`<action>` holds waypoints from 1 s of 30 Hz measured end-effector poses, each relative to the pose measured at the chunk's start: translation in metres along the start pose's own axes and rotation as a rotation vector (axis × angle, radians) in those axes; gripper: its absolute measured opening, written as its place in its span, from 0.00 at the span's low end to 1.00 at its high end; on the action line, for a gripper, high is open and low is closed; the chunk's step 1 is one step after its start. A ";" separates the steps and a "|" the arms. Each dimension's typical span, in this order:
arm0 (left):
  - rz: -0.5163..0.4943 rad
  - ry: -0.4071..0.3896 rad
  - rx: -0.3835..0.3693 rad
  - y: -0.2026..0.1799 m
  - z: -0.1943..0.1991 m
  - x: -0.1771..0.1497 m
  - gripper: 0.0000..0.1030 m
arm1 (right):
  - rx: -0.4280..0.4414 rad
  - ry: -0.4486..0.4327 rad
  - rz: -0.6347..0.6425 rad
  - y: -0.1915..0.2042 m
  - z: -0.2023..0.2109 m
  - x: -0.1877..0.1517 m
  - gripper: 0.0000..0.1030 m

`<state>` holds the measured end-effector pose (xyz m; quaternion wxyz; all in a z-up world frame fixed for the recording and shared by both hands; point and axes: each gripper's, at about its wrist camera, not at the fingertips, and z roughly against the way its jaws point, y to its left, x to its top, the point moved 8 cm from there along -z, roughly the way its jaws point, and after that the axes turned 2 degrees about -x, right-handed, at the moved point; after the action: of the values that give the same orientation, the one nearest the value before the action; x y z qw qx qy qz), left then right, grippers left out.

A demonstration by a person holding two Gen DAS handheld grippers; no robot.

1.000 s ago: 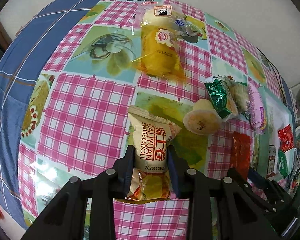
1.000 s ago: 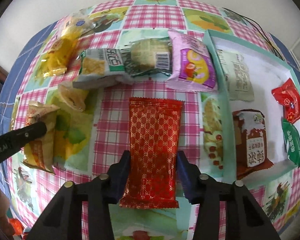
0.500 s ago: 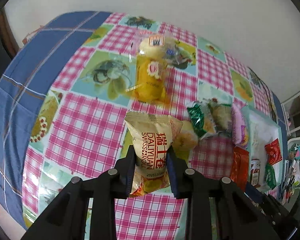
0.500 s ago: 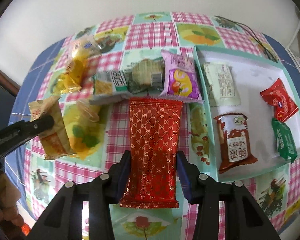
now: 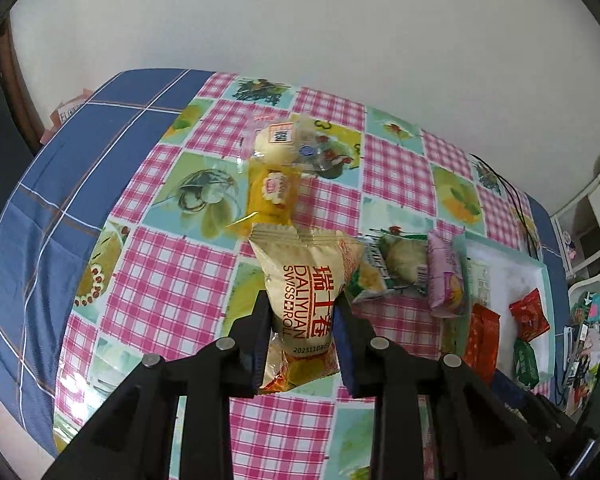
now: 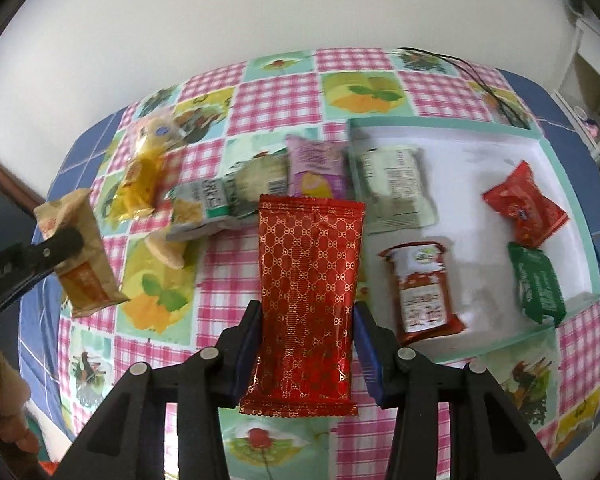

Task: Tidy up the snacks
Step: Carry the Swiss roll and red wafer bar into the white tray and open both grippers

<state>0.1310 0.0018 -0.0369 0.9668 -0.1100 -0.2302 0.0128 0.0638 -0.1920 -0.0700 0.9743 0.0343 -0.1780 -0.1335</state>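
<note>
My left gripper is shut on a beige Swiss roll packet, held clear above the checked tablecloth; the same packet shows at the left of the right wrist view. A red foil packet hangs between the pads of my right gripper, which is shut on it above the table. The white tray with a teal rim lies to the right and holds several packets. In the left wrist view the tray sits at the far right.
Loose snacks lie on the table: a yellow packet, a clear-wrapped bun, green-white packets, a purple packet and a small cup. A black cable runs by the tray's far corner. White shelves stand at the right.
Both grippers have risen with their packets and tilted up, so the table looks smaller and the wall fills more of each view. The Swiss roll packet has left the tablecloth.
</note>
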 end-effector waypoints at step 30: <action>-0.313 0.072 -0.153 -0.203 -0.053 -0.033 0.30 | -0.062 -0.077 -0.245 -0.143 -0.001 0.046 0.46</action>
<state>0.1205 -0.2099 -0.0531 0.9535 -0.1464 -0.2099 -0.1591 0.0699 -0.3422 -0.0718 0.9438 0.0207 -0.2054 -0.2582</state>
